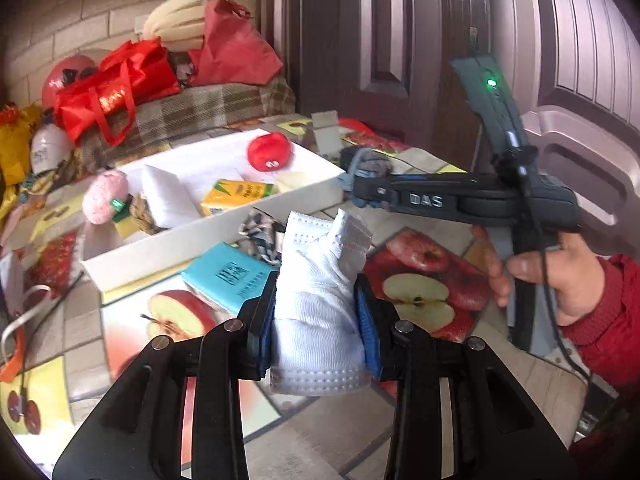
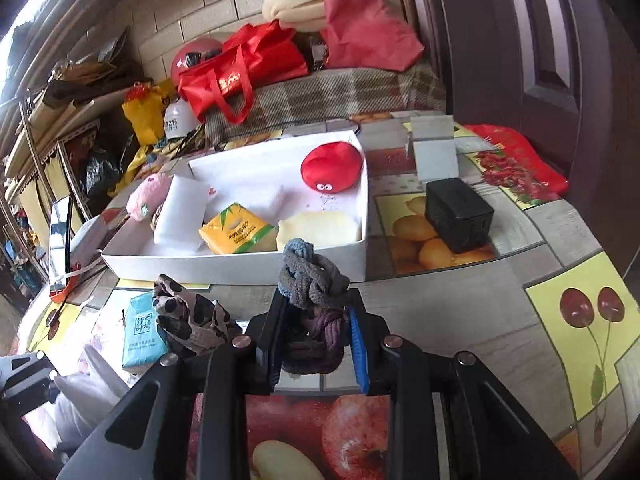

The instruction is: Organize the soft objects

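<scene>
Mask [image 1: 320, 312]: clamped mid-body in left gripper [image 1: 318, 320] jaws, above tabletop [image 1: 340, 420]; light, floppy, prob. crushes.
Braided band [image 2: 314, 304]: clamped low in right gripper [image 2: 316, 344] jaws, nr white tray [image 2: 240, 266]; soft, springy, grip at bunched middle.

white mask [image 1: 320, 300] upright, braided scrunchie [image 2: 312, 304] upright

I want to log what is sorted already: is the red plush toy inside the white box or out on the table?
Inside. The red plush toy lies on the floor of the white box, near its far corner, within its walls.
</scene>
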Motion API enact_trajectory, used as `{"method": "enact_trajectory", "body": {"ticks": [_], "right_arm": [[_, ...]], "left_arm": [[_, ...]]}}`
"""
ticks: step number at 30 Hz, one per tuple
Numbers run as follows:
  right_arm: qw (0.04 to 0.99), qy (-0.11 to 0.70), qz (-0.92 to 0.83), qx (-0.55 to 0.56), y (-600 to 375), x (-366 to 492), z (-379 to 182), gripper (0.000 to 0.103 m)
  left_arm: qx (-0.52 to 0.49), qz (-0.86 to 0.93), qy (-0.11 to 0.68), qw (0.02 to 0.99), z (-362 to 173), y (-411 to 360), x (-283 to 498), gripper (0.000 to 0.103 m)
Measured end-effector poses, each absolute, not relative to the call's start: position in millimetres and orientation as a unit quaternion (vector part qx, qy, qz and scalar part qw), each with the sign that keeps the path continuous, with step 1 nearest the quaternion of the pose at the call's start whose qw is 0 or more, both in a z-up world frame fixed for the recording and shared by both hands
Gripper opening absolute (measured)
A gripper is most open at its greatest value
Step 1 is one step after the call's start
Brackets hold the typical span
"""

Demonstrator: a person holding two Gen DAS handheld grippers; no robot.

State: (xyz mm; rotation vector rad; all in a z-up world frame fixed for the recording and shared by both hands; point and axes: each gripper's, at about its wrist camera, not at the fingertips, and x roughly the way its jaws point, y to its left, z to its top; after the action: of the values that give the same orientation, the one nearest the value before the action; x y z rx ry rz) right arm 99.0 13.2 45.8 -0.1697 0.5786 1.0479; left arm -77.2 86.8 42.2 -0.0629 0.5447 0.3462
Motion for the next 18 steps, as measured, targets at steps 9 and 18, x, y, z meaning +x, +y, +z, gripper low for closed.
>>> {"method": "enact_trajectory", "body": {"ticks": [9, 18], "right_arm": [[0.852, 0.2, 0.473, -0.103, -5, 59, 53, 0.028], [0.855, 0.168, 0.483, -0.082, -9, 18, 61, 0.028]], "left_arm": [[-0.049, 0.258, 0.211, 0.942, 51, 116, -99, 0.034], [-0.036, 0.366, 0.15, 0.918, 55, 121, -118, 0.035]]}}
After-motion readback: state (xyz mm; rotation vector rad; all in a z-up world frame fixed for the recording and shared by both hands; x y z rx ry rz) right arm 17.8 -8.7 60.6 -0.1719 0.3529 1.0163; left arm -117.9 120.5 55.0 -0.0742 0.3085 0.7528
